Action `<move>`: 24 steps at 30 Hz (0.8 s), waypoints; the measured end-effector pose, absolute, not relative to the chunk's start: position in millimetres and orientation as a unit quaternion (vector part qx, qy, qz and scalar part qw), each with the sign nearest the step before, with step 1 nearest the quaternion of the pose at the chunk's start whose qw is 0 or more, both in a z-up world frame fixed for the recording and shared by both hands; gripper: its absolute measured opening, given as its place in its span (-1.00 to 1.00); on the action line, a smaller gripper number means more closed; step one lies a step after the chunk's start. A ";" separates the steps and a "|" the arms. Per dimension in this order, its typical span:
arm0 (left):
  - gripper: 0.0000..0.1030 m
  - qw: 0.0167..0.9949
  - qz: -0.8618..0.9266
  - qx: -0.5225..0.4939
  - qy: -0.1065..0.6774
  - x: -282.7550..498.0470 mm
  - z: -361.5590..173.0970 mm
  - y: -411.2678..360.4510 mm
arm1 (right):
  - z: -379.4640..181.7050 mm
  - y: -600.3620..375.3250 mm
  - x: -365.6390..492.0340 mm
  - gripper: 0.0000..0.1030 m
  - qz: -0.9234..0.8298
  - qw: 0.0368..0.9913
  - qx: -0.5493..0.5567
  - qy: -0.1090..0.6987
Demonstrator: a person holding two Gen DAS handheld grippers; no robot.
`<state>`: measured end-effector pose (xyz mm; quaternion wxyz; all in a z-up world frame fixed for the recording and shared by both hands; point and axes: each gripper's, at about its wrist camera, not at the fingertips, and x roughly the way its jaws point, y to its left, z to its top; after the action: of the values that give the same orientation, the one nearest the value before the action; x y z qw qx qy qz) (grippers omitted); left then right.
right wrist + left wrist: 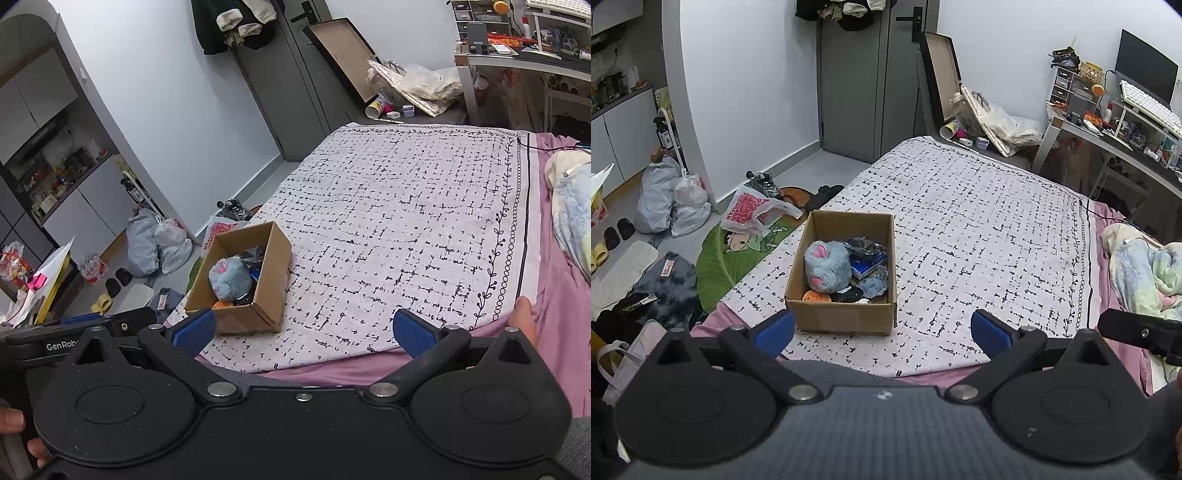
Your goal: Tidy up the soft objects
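In the left wrist view, the left gripper (pixel 882 330) hovers above the near edge of the bed, its blue-padded fingers (pixel 774 331) spread wide with nothing between them. Just ahead of the left finger sits an open cardboard box (pixel 846 315) on the white blanket with black dash marks (pixel 979 229). Inside the box lies a grey plush toy with pink ears (pixel 827 266), an orange soft toy (pixel 816 296) at its near corner, a small blue-grey plush (pixel 874 284) and a blue packet (pixel 868 266). A pastel quilt (pixel 1145 269) is bunched at the right edge of the bed. Plastic bags (pixel 672 199) stand on the floor to the left.

In the right wrist view, the right gripper (pixel 304 332) is likewise wide open and holds nothing. The cardboard box (pixel 273 280) sits just beyond its left finger (pixel 195 329), with the grey plush toy (pixel 229 278) on top of the contents. The left gripper's black body (pixel 74 332) shows at the left edge. The blanket (pixel 406 229) stretches toward the desk (pixel 517 59).
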<state>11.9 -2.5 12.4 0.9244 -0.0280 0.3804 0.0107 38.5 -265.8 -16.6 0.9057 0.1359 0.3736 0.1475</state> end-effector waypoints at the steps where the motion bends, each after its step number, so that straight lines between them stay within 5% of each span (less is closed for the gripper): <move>1: 0.96 0.925 0.010 -0.029 0.380 11.7 12.7 -2.5 | -16.8 -265.7 38.8 1.00 0.147 0.905 0.135 0.375; 24: 0.96 0.925 0.006 -0.019 0.379 10.7 10.0 -6.1 | -20.7 -262.7 39.7 1.00 0.150 0.905 0.124 0.379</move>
<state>10.7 -6.1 10.0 0.9251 -0.0191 0.3792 0.0063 39.7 -262.7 -20.7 0.9048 0.1239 0.3786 0.1503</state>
